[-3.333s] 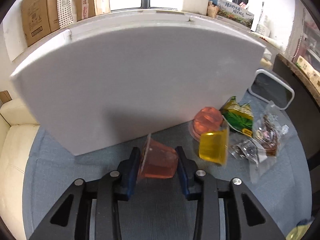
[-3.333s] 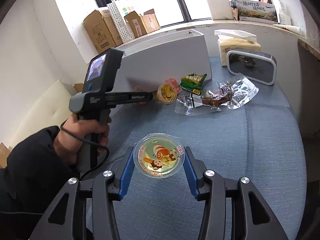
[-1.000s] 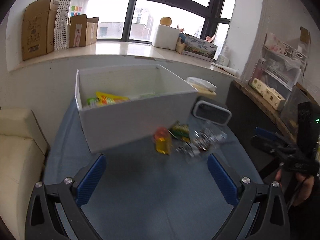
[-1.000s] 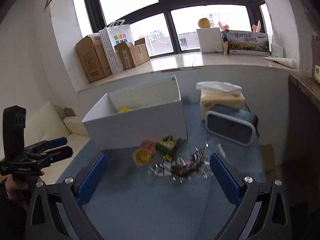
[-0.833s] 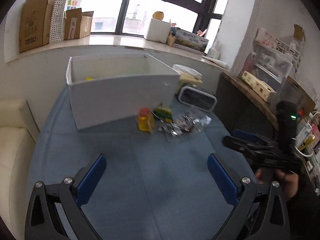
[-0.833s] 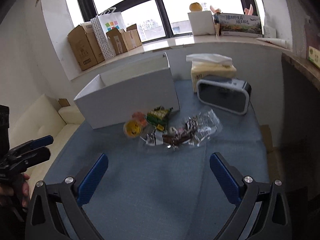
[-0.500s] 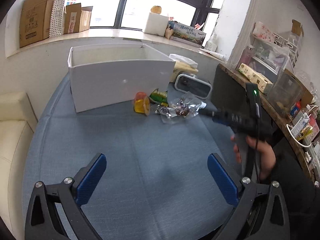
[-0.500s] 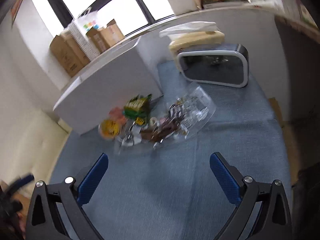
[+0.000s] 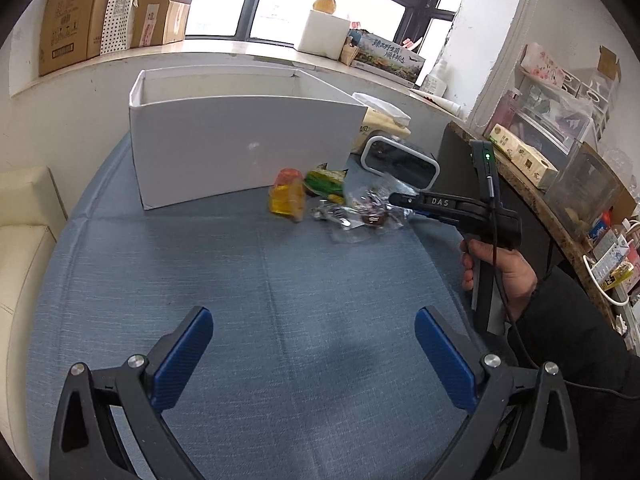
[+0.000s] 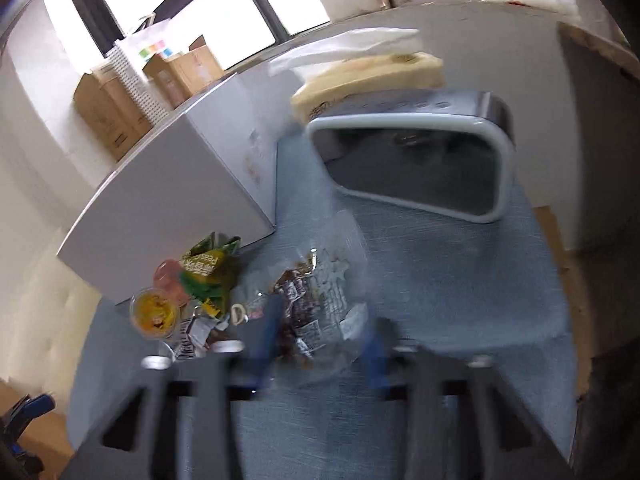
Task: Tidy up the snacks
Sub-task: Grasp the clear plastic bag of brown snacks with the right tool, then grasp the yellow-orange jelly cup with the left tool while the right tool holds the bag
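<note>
A white box (image 9: 240,152) stands at the back of the blue table. In front of it lie a yellow jelly cup (image 9: 286,200), a pink jelly cup (image 10: 170,276), a green pea packet (image 9: 326,182) and a clear bag of dark snacks (image 9: 370,210). My left gripper (image 9: 314,344) is wide open and empty, low over the near table. My right gripper (image 10: 322,336) is at the clear snack bag (image 10: 320,312), its blurred fingers on either side of it with a narrow gap. It also shows in the left wrist view (image 9: 404,200).
A grey-rimmed dark clock-like device (image 10: 412,164) stands right of the box, with a tissue pack (image 10: 360,72) behind it. Cardboard boxes (image 9: 68,20) line the windowsill. A cream sofa (image 9: 20,232) is left of the table; shelves with clutter (image 9: 560,128) stand right.
Both grippers dropped their jelly cups and opened wide. My right gripper then moved forward and down to the clear snack bag, and its fingers have closed in. The left gripper pulled back.
</note>
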